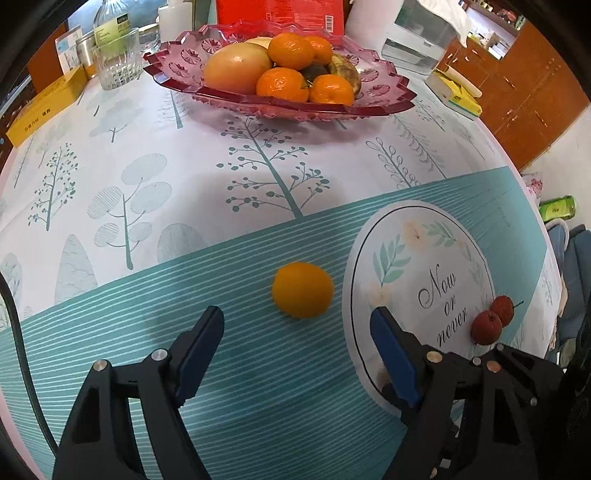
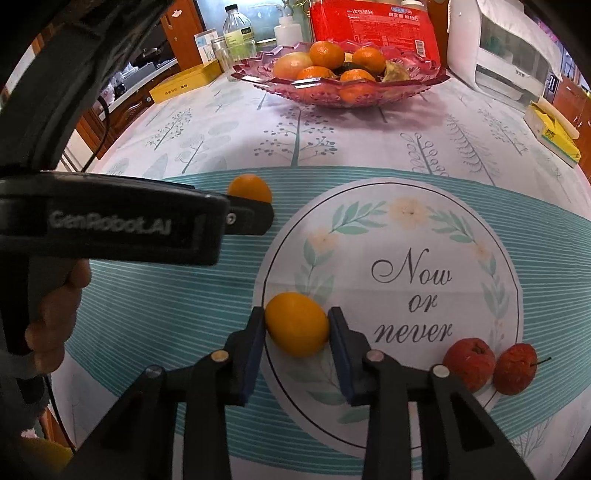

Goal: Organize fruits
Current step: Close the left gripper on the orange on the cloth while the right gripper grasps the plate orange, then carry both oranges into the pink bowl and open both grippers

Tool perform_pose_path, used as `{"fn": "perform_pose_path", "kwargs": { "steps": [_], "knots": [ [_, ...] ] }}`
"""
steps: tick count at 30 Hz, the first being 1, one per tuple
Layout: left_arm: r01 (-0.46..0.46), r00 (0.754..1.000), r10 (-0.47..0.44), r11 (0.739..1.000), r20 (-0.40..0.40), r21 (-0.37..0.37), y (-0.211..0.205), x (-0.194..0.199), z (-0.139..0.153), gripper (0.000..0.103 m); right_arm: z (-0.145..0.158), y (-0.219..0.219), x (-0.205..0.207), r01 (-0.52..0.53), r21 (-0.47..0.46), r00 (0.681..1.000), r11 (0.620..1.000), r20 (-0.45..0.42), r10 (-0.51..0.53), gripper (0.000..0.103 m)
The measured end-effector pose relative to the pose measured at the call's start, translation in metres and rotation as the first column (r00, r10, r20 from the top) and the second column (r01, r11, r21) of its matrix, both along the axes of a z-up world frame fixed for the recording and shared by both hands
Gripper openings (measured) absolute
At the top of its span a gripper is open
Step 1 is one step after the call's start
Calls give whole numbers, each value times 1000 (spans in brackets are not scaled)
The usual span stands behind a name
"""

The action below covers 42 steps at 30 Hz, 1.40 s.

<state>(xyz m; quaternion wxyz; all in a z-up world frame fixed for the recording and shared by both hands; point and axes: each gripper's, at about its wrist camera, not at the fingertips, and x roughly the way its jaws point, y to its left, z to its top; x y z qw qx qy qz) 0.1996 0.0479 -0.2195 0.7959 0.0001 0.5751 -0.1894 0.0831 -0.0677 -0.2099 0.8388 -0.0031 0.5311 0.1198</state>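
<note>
In the right wrist view a yellow-orange citrus fruit [image 2: 297,325] lies on the round "Now or never" print, and my right gripper [image 2: 297,332] is shut on it, a blue pad touching each side. A second orange [image 1: 303,290] rests on the teal striped cloth. My left gripper [image 1: 297,314] hangs open just short of it, fingers wide on either side and not touching. Two small red fruits [image 2: 489,363] sit together at the print's lower right. Across the table stands the pink glass fruit tray [image 1: 373,92], piled with several oranges and other fruit.
A drinking glass [image 1: 116,61] and a yellow box [image 1: 44,107] stand at the far left by the tray. A red package [image 2: 373,26], bottles and a white appliance [image 2: 513,62] line the back. A tissue pack [image 2: 550,129] lies at the right edge. A hand [image 2: 55,314] grips the left tool.
</note>
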Motion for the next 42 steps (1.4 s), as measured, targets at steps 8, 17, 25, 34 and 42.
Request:
{"fn": "perform_pose_path", "kwargs": {
  "steps": [8, 17, 25, 34, 42],
  "knots": [
    [-22, 1000, 22, 999, -6, -29, -3, 7, -7, 60, 0, 0, -1, -9, -5, 1000, 1000, 5, 9, 35],
    [-40, 999, 40, 999, -1, -26, -10, 13, -11, 34, 0, 2, -4, -30, -23, 999, 999, 13, 31, 35],
    [-54, 999, 54, 998, 8, -26, -10, 12, -11, 33, 0, 3, -5, -31, -24, 999, 999, 17, 31, 34],
    [-49, 999, 49, 999, 22, -8, -6, -1, 7, 33, 2, -2, -6, -16, 15, 1000, 1000, -13, 16, 33],
    [-31, 998, 32, 999, 48, -9, 3, -18, 48, 33, 33, -9, -6, 11, 43, 1000, 999, 16, -12, 33]
  ]
}}
